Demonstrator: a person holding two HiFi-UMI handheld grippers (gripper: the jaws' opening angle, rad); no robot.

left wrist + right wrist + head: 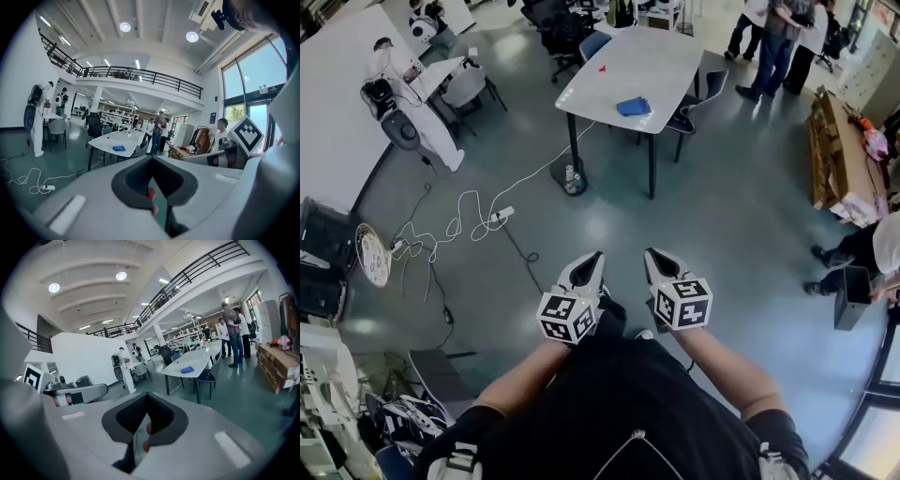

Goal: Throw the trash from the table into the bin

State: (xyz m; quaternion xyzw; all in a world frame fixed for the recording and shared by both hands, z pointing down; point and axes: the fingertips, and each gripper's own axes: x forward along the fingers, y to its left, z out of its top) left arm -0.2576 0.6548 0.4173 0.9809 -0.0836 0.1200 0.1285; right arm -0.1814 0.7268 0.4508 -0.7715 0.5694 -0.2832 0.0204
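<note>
A white table stands far ahead across the grey floor. On it lie a crumpled blue piece and a small red scrap. The left gripper view shows the same table with the blue piece. The right gripper view also shows the blue piece. My left gripper and right gripper are held side by side close to my body, well short of the table. Both are shut with nothing between the jaws. A dark bin stands on the floor at the right.
A power strip with a white cable trails across the floor toward the table. Chairs stand around the table. People stand beyond it, and a person sits by the bin. A white robot is at left, a long wooden crate at right.
</note>
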